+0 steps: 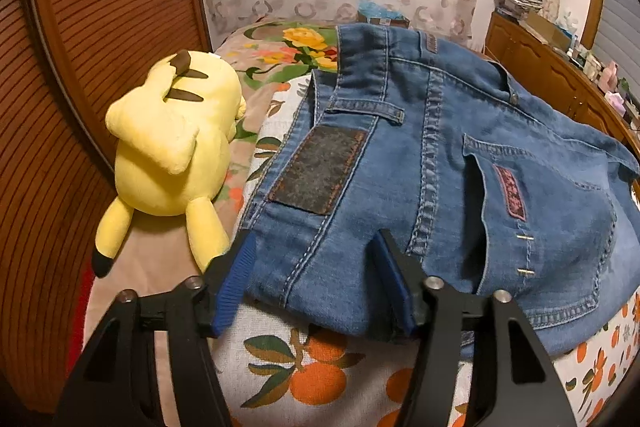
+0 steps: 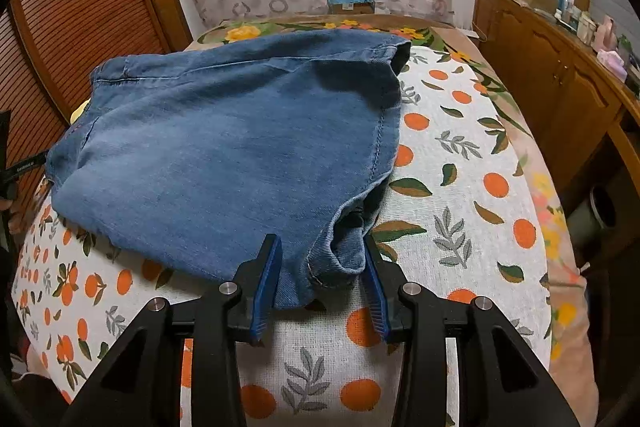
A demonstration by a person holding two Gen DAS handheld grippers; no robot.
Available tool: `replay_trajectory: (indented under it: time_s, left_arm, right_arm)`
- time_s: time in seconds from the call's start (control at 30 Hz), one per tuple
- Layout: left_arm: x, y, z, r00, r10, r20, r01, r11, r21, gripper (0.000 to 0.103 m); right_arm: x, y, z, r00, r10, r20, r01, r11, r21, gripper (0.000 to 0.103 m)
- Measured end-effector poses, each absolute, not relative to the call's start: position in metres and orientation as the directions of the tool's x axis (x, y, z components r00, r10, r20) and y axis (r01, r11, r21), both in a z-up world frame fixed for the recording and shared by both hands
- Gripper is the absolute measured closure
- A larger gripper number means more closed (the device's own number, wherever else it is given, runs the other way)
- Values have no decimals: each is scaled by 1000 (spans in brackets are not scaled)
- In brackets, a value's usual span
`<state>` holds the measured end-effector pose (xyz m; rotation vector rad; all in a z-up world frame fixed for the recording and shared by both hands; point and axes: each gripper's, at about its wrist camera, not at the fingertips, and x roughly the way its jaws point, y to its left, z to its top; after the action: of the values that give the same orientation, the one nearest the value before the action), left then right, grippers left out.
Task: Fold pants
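Blue denim pants (image 1: 440, 167) lie folded on the bed, with the waistband, a dark patch and the back pockets showing in the left wrist view. My left gripper (image 1: 316, 247) is open, its blue pads astride the near edge of the pants by the waist. In the right wrist view the pants (image 2: 240, 147) show a plain folded side. My right gripper (image 2: 322, 247) is open, its pads on either side of the near hem corner, not pinching it.
A yellow plush toy (image 1: 172, 155) lies left of the pants by the wooden headboard (image 1: 100, 27). The orange-print cover (image 2: 460, 187) spreads to the right. A wooden cabinet (image 2: 552, 75) with clutter stands along the right side.
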<state>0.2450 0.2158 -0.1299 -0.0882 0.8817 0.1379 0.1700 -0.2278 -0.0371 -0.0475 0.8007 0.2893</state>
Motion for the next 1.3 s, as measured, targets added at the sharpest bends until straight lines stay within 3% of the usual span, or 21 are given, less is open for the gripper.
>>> replay_trajectory:
  time_s: [0.1, 0.2, 0.4, 0.9, 1.3]
  left_arm:
    - [247, 216, -129, 625, 89, -776, -164, 986, -20, 69]
    - [248, 216, -130, 625, 87, -776, -159, 987, -18, 81]
    - [243, 215, -123, 633, 88, -769, -156, 988, -15, 91]
    - [200, 197, -76, 708, 118, -696, -147, 989, 18, 95]
    - [140, 165, -51, 766, 79, -637, -94, 996, 11, 95]
  right_arm:
    - [169, -227, -37, 658, 256, -708, -291, 954, 75, 76]
    - [169, -227, -37, 657, 265, -706, -299, 951, 79, 84]
    - [166, -227, -33, 673, 272, -688, -302, 950, 80, 89]
    - [142, -245, 9, 776, 256, -577, -319, 948, -8, 91]
    - [95, -264, 8, 816, 222, -534, -286, 957, -40, 91]
